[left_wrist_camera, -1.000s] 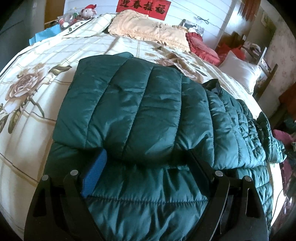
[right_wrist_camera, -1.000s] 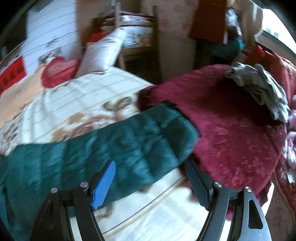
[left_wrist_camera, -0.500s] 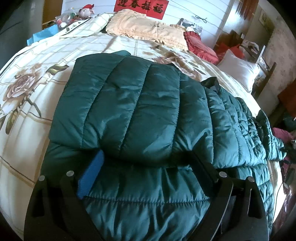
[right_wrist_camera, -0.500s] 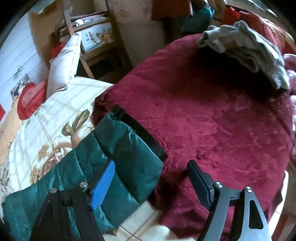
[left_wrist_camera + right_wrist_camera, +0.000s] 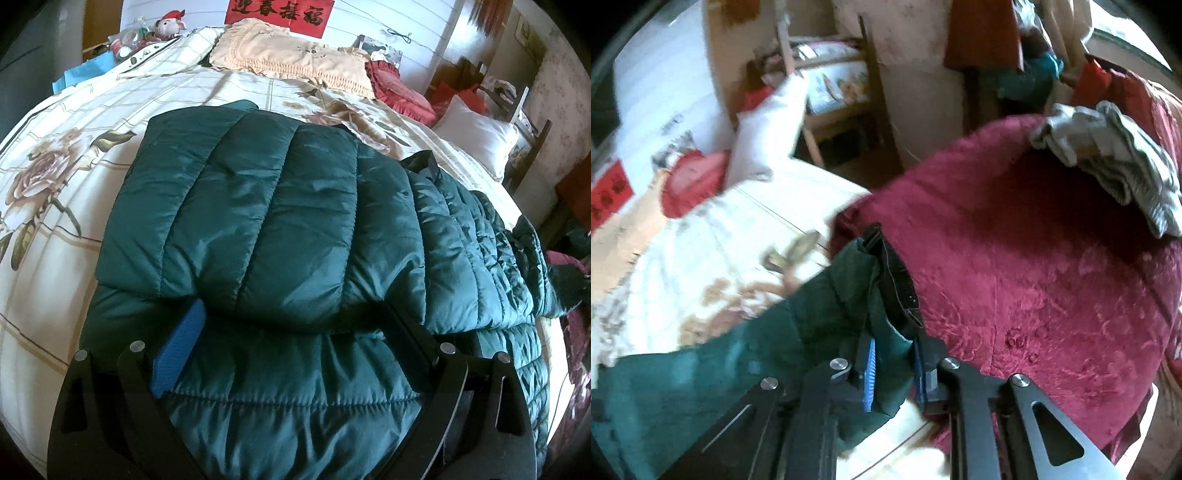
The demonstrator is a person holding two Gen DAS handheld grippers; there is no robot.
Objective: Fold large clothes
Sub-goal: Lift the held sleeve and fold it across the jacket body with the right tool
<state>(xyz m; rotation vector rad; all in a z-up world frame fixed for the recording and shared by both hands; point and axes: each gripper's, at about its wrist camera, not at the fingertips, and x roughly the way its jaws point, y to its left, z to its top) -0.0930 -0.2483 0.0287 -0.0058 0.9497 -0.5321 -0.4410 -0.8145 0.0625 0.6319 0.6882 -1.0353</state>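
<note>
1. Two grippers are mine, and they stand in opposite states. My right gripper point(image 5: 892, 373) has its blue pads pressed together on the cuff end of the jacket sleeve point(image 5: 812, 321), pinching green fabric just short of the black cuff band point(image 5: 899, 288).

2. My left gripper point(image 5: 291, 354) is spread wide and grips nothing. The folded flap of the green quilted jacket point(image 5: 266, 221) bulges over both fingertips, so the tips are hidden beneath it.

3. The jacket lies on the floral bedspread point(image 5: 48, 177), with its long axis running from the folded body under my left gripper out to my right. The sleeve continues that line to the cuff in my right gripper.

4. The deciding relation: the sleeve stretches from my right fingers back toward the jacket body, on the left of the right wrist view. I judge that the fold calls for carrying the cuff that way, across onto the body. My right hand is the one placed for it.

5. Beyond the cuff lies a dark red blanket point(image 5: 1034, 277), touching or just beside the sleeve end; I cannot tell which.

6. Limits of inspection:
   - The right wrist view is blurred on its left side.
   - The sleeve's join to the body is cut off.
   - The jacket's far hem is lost at the edge of the left wrist view.
</note>
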